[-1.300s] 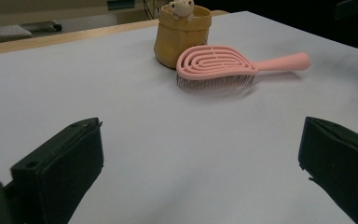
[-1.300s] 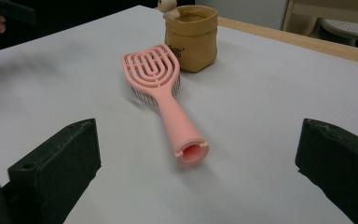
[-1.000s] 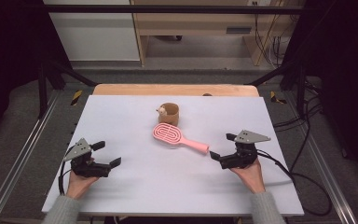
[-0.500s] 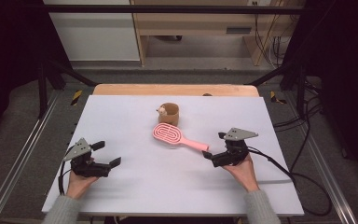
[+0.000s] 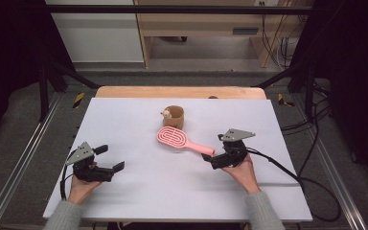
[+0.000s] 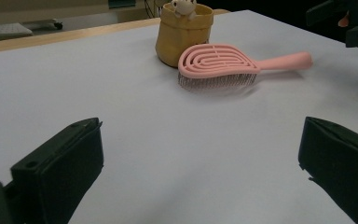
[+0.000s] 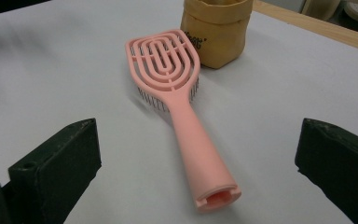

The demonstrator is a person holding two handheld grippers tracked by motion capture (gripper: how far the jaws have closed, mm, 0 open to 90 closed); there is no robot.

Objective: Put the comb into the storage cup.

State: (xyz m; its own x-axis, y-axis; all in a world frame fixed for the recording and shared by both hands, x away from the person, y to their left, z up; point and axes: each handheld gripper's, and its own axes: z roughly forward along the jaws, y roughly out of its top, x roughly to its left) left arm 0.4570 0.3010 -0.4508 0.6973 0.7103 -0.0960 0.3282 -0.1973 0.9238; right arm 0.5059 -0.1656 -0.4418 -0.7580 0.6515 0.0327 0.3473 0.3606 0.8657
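Right gripper view showed the right gripper, jaws apart, lined up on the pink hairbrush handle: best closed squarely mid-handle, while the left gripper waited, jaws apart.

On the table the brush lies near the middle, bristles down, its handle running toward the right gripper, which sits just off the handle's end. The bag stands just behind the brush head, a small toy in it. The left gripper rests well apart, at the near left
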